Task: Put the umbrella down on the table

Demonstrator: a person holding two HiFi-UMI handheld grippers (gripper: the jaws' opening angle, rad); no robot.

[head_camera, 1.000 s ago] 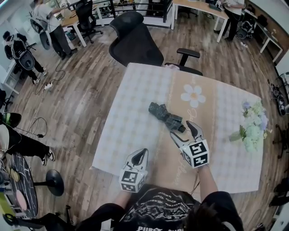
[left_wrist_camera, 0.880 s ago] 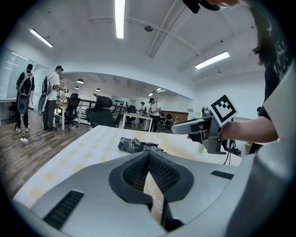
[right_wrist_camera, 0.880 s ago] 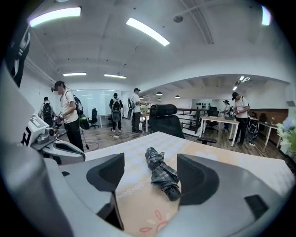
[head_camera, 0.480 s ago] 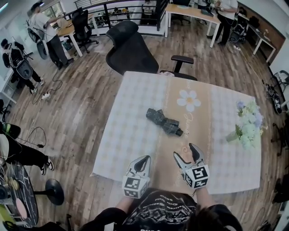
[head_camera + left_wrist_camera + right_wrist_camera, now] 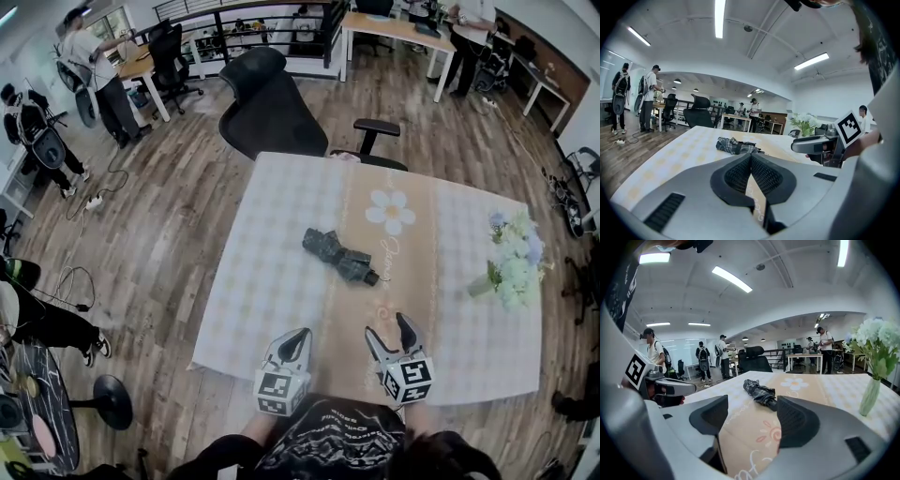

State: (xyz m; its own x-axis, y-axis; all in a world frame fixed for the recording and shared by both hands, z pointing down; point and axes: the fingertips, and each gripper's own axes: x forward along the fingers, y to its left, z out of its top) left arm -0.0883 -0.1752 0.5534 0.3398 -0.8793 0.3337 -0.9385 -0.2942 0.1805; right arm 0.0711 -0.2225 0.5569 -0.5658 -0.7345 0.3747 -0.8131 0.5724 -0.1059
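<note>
the left gripper [image 5: 298, 336] hangs at the near edge of the bench [image 5: 272, 281], which is covered in a pale checked cloth with a tan flower-printed strip down the middle. its jaws are pressed together with nothing in them. further in, about mid-bench, the folded dark plaid umbrella [image 5: 339, 256] lies flat and aslant on the cloth, its black end toward the person, well apart from both tools. the right gripper [image 5: 387, 328] is just beside the left one, jaws apart and empty.

to my eye the putting-down is done, so what's left is a clean retreat. draw the hands back level, and don't drag a jaw tip across the cloth and tug the umbrella along. off to the right stands a clear vase of pale flowers [image 5: 511, 267], worth steering clear of.

only the head view shows both tools and their gap to the umbrella at once. the left gripper view proves its pads meet. the right gripper view shows bare cloth between its pads and the umbrella beyond them.
</note>
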